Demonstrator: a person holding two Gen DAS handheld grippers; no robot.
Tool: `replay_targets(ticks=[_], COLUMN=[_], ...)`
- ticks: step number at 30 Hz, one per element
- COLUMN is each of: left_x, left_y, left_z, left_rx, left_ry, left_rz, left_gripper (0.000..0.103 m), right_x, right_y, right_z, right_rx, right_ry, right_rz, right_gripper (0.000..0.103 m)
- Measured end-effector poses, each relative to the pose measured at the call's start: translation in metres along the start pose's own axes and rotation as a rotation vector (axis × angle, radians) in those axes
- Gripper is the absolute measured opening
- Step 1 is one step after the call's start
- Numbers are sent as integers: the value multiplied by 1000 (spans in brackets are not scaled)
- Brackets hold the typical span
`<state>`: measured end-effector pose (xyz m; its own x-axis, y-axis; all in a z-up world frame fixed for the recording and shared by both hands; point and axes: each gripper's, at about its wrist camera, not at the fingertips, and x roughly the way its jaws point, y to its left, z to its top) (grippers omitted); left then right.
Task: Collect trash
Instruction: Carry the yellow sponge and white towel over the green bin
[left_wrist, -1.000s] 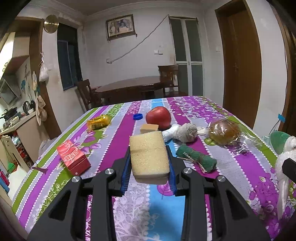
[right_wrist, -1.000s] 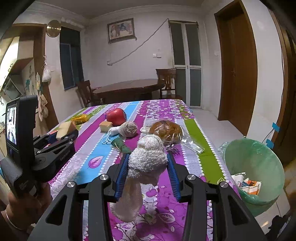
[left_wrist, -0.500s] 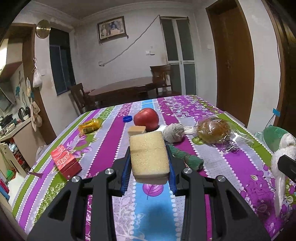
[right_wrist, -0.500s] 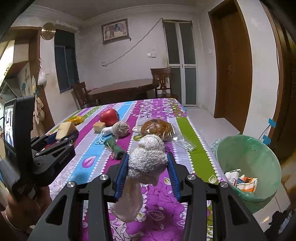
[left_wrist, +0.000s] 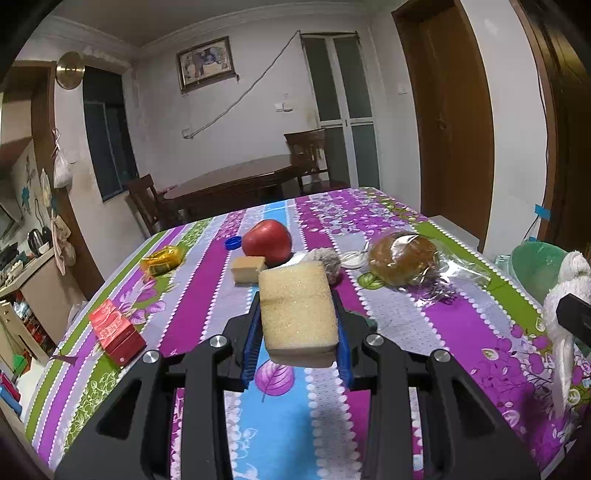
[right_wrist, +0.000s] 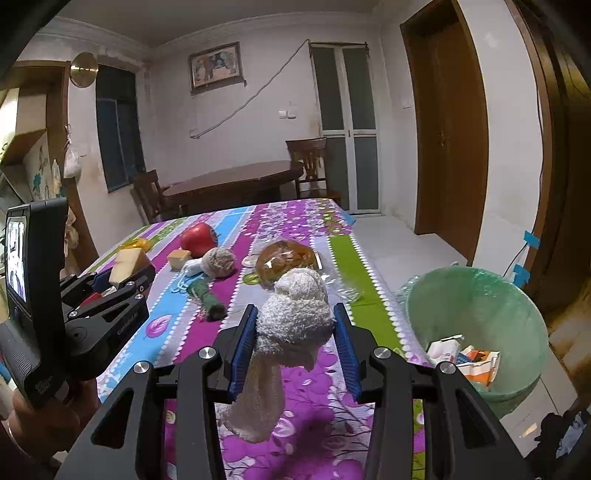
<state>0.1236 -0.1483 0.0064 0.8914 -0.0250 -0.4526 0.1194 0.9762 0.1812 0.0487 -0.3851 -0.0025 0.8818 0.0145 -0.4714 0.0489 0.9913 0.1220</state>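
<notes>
While the sponge (left_wrist: 297, 314) stays clamped, the white sock (right_wrist: 293, 321) hangs gripped

Both wrist views look along the table (left_wrist: 207, 302), perhaps slightly downward.

On the table (left_wrist: 207, 306), the apple (left_wrist: 267, 242) sat toward the far end, with the bottle cap (left_wrist: 233, 242) just to its left, the small block (left_wrist: 248, 268) just before it, and the bagged bun (left_wrist: 402, 258) off to its right. The wrapper (left_wrist: 161, 257) and the carton (left_wrist: 116, 332) lay along the left side, the carton nearer. The bin (right_wrist: 476, 325) stood on the floor beside the table's right edge with litter (right_wrist: 463, 356) in it, and the second table (right_wrist: 232, 182) with its chairs stood behind.
</notes>
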Motion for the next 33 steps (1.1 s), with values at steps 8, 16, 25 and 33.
replay_targets(ticks=[8,16,25,33], left_x=[-1,-1,1,4], left_y=[-26,-52,-89,-128], left_z=[5,14,29,43], left_rx=[37,72,111,159], left_ry=[-10,-28,-47,-71], left_rz=[-34,-65,-115,-161], left_gripper=[32,32,32,32], right_x=[-7,-18,-33,-36], right_y=[-25,-54,-90,-123], right_z=[2,10,26,37], right_rx=[26,33,30,19], right_ry=[-21,-53,-83,-69], right_rz=[-51,-104,-176,-239], right_gripper=[43,43,43,43])
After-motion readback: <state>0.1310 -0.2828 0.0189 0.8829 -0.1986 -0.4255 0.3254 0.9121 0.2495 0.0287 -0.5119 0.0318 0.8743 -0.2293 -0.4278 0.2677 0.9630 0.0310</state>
